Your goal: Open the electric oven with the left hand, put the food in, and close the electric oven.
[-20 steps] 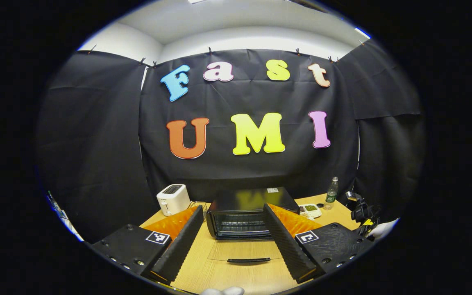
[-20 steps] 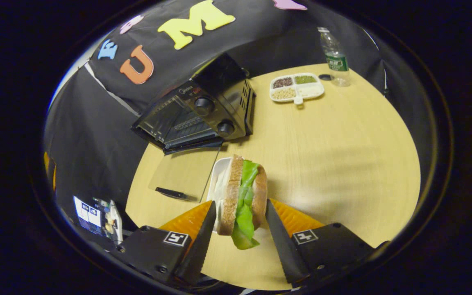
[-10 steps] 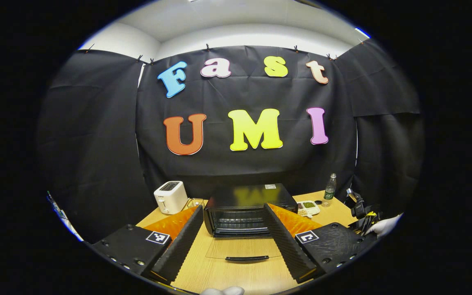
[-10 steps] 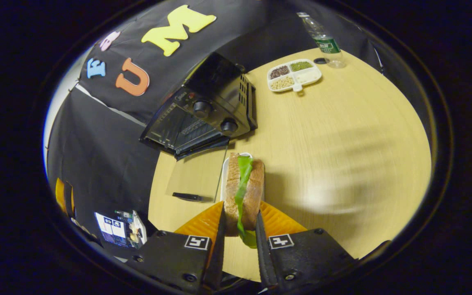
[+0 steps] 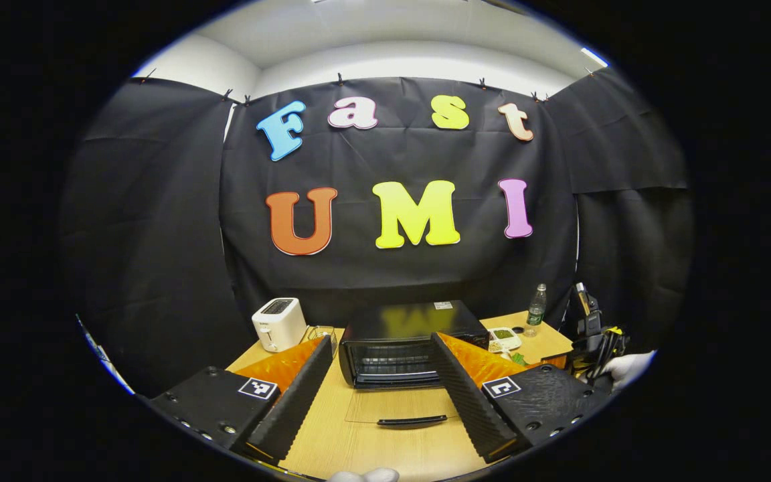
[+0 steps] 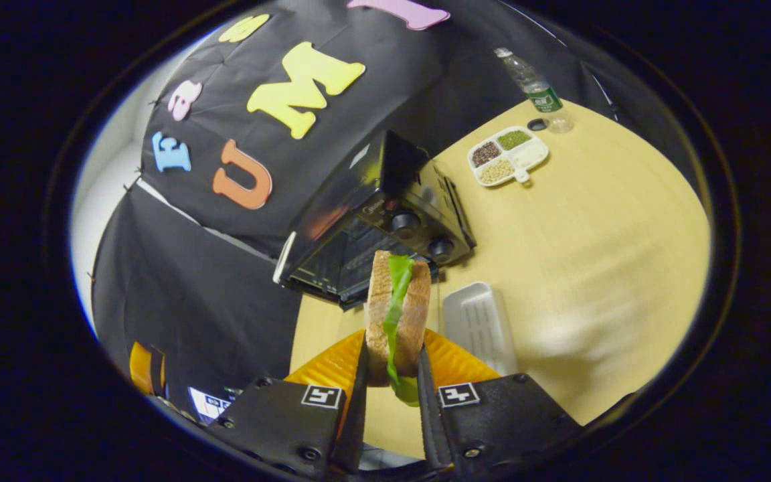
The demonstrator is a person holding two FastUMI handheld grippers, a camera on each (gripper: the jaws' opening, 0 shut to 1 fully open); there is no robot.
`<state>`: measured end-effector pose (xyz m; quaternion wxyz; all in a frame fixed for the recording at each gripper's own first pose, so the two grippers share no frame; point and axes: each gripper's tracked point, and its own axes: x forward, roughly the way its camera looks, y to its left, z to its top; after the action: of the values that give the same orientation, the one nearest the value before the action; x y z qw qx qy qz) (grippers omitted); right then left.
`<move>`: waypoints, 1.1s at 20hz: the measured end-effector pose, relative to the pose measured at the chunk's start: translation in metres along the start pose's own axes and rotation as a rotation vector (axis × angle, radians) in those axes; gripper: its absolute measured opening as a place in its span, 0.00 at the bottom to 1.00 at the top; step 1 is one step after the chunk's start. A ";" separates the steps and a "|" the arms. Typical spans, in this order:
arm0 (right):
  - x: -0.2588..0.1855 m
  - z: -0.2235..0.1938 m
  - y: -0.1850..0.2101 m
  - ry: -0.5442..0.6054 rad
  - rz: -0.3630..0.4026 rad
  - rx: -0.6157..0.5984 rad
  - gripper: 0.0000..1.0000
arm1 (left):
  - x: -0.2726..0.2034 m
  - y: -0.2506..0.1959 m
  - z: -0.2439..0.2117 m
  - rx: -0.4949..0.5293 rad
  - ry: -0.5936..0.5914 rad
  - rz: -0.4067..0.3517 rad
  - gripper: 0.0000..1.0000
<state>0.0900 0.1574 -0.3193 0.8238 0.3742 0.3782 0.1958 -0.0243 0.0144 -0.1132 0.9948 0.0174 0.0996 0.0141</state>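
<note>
We are observing the right gripper (image 6: 391, 391) clenching a sandwich (image 6: 395, 314) between both fingers, holding it above the wooden table (image 6: 593, 248), just near of the toaster oven (image 6: 385, 224). An empty white tray (image 6: 479, 325) is lying on the table to the sandwich's right. The oven door (image 5: 399, 406) is lying flat open. The left gripper (image 5: 385, 391) is hanging released, fingers spread wide, facing the oven (image 5: 402, 345). A white toaster (image 5: 280, 323) is standing far left.

Overhead light, evenly bright; strong fisheye bending at edges; the pale wooden tabletop (image 6: 600, 227) shows soft motion blur; elsewhere sharp.
</note>
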 end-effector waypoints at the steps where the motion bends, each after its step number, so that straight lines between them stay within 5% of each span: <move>1: 0.010 -0.004 0.008 -0.025 0.016 0.037 0.35 | -0.001 0.005 -0.002 0.005 0.004 0.002 0.95; 12: 0.142 -0.010 0.064 -0.305 0.126 0.325 0.34 | -0.014 0.041 -0.022 0.049 0.052 -0.003 0.95; 22: 0.219 0.021 0.054 -0.396 0.073 0.342 0.39 | -0.010 0.061 -0.040 0.046 0.089 0.020 0.95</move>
<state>0.2437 0.3147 -0.3733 0.7990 0.5523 0.2235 0.0816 -0.0433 0.0768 -0.1477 0.9885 0.0406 0.1438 0.0223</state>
